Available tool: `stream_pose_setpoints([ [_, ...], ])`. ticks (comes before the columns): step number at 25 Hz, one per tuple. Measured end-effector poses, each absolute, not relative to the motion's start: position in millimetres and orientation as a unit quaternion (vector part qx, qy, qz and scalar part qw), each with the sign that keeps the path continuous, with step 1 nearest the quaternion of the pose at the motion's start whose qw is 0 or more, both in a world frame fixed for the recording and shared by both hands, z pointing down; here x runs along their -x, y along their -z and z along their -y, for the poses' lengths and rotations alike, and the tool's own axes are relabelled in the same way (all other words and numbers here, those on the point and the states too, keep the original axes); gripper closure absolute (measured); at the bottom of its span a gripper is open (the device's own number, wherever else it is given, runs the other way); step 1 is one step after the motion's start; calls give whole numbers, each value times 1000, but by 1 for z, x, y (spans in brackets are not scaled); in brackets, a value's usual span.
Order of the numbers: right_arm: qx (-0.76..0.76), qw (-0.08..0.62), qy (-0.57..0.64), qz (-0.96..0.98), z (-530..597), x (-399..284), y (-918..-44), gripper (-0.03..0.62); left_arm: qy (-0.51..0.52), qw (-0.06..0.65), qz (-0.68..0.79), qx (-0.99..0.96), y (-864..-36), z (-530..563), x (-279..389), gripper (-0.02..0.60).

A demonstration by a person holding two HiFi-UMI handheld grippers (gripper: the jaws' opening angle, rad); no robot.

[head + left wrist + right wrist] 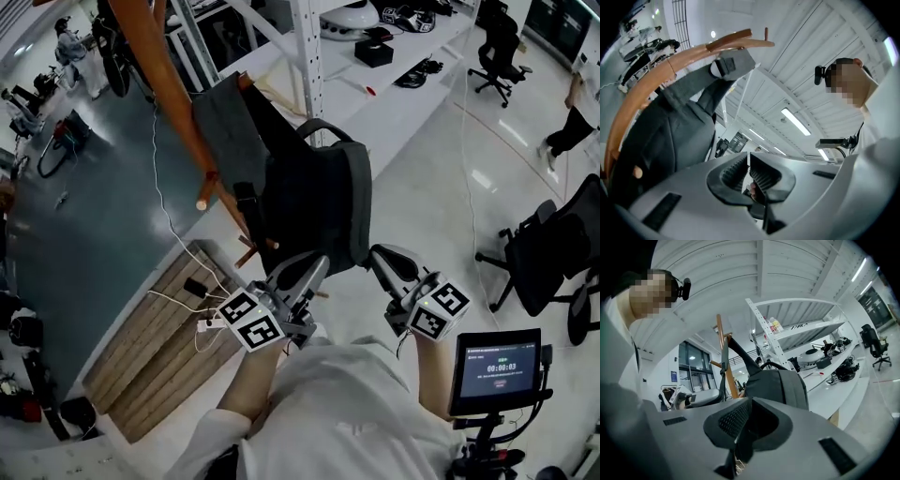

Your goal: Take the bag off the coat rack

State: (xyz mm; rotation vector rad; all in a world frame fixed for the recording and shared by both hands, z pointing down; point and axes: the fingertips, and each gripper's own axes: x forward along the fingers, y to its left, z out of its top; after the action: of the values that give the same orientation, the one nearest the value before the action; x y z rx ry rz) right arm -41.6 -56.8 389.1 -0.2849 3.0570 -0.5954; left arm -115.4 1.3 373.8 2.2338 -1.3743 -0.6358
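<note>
**Dark grey fabric backpack hanging on brown wooden coat rack**

The backpack is being carried by the coat rack, with its grey strap draped over a curved wooden arm. The left gripper and the right gripper are being held just beside the backpack's near lower edge, left and right. Both pairs of jaws are being held closed, with nothing gripped between them.
</note>
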Motion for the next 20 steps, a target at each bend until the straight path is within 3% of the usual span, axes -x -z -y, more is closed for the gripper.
stream_pose_setpoints([
  [7,47,-6,174,-984,87,82,-382,580,252,169,587,-751,-359,-18,166,574],
  [13,23,-7,66,-998,132,116,-334,579,238,94,675,-692,-330,-40,210,572],
  [16,10,-18,-16,-1000,148,143,-313,577,229,68,701,-672,-319,-47,232,490],
  [20,7,-22,-88,-996,177,173,-295,568,189,48,714,-673,-313,-29,240,440],
])
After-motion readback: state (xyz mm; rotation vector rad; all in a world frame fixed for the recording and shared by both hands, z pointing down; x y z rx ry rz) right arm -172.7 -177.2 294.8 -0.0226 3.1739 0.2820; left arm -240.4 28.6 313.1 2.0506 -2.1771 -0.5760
